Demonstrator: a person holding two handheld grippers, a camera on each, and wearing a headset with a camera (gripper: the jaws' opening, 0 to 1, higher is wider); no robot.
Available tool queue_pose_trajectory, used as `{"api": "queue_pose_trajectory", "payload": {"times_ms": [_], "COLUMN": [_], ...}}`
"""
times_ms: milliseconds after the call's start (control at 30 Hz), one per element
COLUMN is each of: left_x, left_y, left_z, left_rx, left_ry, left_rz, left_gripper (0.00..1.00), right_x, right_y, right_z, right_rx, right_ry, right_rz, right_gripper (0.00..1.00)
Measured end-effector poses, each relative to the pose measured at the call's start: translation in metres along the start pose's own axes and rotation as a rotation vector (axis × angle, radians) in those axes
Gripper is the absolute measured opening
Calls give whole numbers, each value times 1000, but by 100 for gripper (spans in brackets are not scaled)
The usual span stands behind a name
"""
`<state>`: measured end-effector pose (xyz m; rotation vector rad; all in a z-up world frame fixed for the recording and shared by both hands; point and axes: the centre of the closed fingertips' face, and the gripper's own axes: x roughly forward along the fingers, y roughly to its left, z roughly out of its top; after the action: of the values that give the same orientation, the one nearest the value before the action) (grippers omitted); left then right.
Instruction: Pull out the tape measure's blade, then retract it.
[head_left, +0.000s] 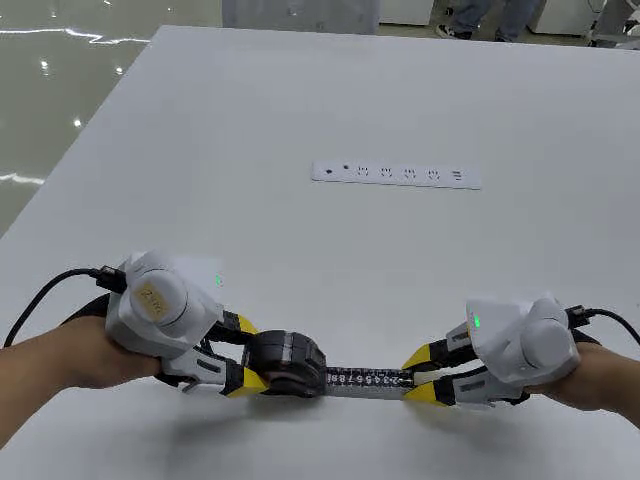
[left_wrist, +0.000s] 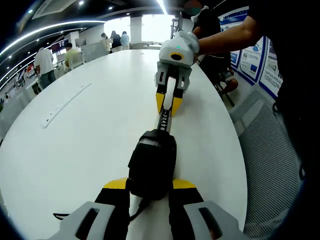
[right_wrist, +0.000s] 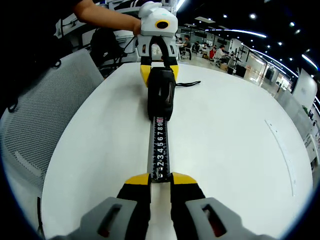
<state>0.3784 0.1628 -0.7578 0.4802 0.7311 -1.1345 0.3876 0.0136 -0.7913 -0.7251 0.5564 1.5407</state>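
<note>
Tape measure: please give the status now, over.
Left gripper shut on tape measure. Right gripper shut on blade, partly pulled out. Power strip well apart.

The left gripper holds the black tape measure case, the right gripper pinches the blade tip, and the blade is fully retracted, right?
No: the dark numbered blade is pulled out from the black tape measure case to the right gripper, as the right gripper view shows. The rest holds.

There are 1 tape measure (head_left: 287, 362) with 1 blade (head_left: 365, 379), 2 tools, namely the left tool (head_left: 248, 353) and the right tool (head_left: 416, 376), 1 power strip (head_left: 396, 174) and 1 tabletop (head_left: 300, 100).
</note>
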Motion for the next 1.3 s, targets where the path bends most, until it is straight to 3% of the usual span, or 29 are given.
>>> {"api": "queue_pose_trajectory", "payload": {"times_ms": [467,1000,1300], "left_x": [0,1,1], "left_y": [0,0,0], "left_z": [0,0,0], "left_rx": [-3,-7,-16], "left_ry": [-1,4,12], "left_rz": [-3,-5,-2], "left_gripper": [27,27,28], "right_x": [-29,-75,-80], "right_y": [2,1,3], "right_z": [-32,-80,-84], "right_rx": [12,48,52], "right_ry": [52,143,169], "right_rz": [-15,-40,-46], "right_gripper": [13,12,13]}}
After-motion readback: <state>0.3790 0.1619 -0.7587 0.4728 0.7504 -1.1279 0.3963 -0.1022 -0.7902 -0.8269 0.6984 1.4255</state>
